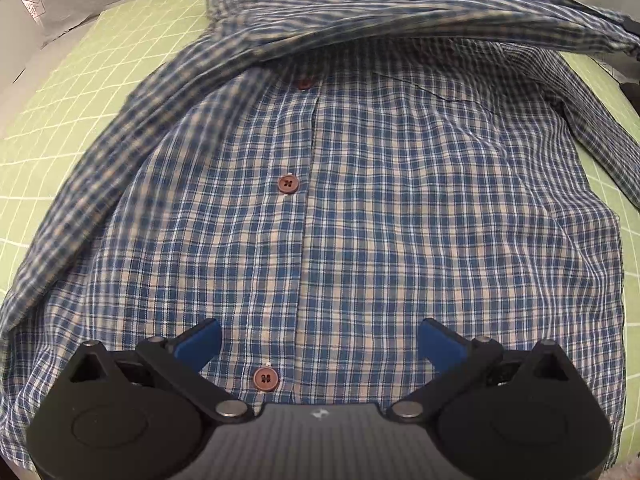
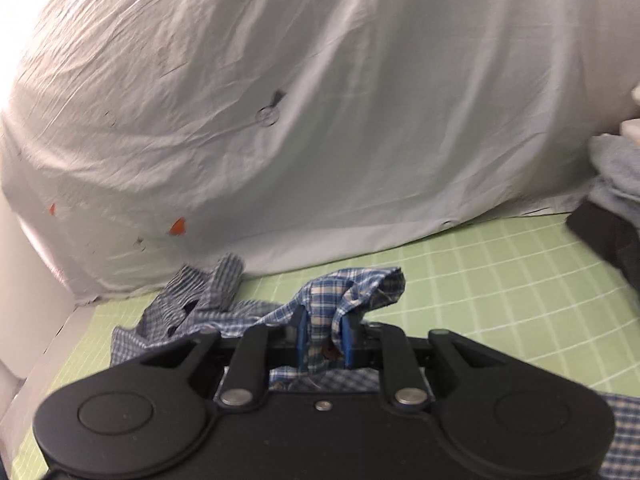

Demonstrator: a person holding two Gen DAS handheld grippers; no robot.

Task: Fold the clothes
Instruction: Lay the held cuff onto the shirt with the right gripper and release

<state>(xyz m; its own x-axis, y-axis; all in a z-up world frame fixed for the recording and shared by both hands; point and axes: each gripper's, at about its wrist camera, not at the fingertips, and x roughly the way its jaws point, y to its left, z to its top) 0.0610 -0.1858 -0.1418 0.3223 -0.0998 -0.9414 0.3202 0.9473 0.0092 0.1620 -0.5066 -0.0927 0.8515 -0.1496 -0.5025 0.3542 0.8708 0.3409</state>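
Under my left gripper (image 1: 319,340) lies the plaid shirt (image 1: 380,208), spread front-up on the green grid mat (image 1: 68,120) that covers the counter. My left jaws stand wide and hold nothing; they hover over the button placket near the hem. From this view I count 3 brown buttons (image 1: 288,184) in a line up the placket. Along the far side, a sleeve (image 1: 360,12) stretches across the chest, lifted off the body of the shirt, its far end running out of frame at the right edge. That end is hidden from the left wrist view, so it does not show what carries it.

The right wrist view supplies this: my right gripper (image 2: 324,340) has its jaws narrow and clamped on a bunched fold of the same plaid cloth, which puffs up between and above the blue pads (image 2: 347,344). A button seems to sit low in the pinch, though it is too dark to be sure. Beyond, more crumpled plaid lies on the mat, and only this view shows the white sheet (image 2: 320,100) with small orange prints draped behind the counter, plus a grey pile of fabric (image 2: 616,184) at the right edge.
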